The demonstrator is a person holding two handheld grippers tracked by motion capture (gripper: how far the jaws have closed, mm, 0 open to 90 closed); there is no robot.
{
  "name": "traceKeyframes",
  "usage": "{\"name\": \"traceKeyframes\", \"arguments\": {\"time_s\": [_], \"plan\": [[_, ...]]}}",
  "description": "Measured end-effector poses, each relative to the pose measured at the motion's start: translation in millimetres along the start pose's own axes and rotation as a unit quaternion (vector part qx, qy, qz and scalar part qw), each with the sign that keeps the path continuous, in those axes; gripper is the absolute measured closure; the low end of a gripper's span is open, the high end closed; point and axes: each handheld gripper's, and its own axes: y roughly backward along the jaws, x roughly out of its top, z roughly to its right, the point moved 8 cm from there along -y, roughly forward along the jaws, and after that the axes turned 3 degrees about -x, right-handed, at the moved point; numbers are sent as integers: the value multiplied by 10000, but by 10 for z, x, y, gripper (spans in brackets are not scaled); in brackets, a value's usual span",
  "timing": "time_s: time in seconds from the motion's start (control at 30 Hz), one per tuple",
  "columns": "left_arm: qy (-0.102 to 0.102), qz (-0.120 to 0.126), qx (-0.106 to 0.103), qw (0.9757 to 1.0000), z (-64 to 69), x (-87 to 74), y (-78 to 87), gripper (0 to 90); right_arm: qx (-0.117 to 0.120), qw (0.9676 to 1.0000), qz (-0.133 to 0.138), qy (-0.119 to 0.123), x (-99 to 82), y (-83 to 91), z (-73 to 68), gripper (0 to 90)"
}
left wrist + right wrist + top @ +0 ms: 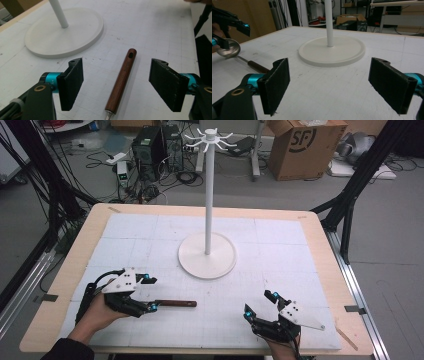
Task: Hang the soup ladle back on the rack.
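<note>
Left claw [116, 83] straddles the ladle handle [121, 80], released
Centre the wooden grip, clench squarely; right claw [337, 86] idles released

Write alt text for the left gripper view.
A wooden-handled ladle lies on the white table mat, its handle between the open jaws of the left claw, touched by neither pad. Beyond it to the left stands the round white base of a hanging stand with its pole.

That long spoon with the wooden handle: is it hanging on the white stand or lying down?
Lying down. The spoon rests flat on the table, apart from the stand, between the left gripper's open jaws, untouched.
</note>
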Motion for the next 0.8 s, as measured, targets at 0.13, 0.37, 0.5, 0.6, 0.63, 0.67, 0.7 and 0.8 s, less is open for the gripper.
{"name": "traceKeyframes", "arguments": {"time_s": [0.13,0.37,0.5,0.6,0.63,0.67,0.7,0.8], "plan": [[-54,-210,-98,9997,-3,16,-80,290,36,10000,-12,26,-1,-13,-10,162],[-72,-728,-441,9963,1,-61,-263,330,43,10000,22,-11,12,-2,1,162],[-169,-1075,-571,9924,3,-157,-367,342,41,10000,45,12,17,-5,8,162],[-244,-1276,-577,9898,13,-214,-434,359,43,10000,39,4,17,-8,7,162],[-277,-1372,-601,9883,20,-232,-450,369,42,10000,37,-4,18,-9,8,162],[-301,-1402,-597,9879,27,-245,-472,372,37,10000,38,-11,19,-10,8,162],[-310,-1478,-598,9867,28,-258,-482,374,39,10000,43,-14,19,-11,8,162],[-332,-1566,-598,9853,22,-284,-503,386,41,10000,50,-5,21,-12,11,162]]}}
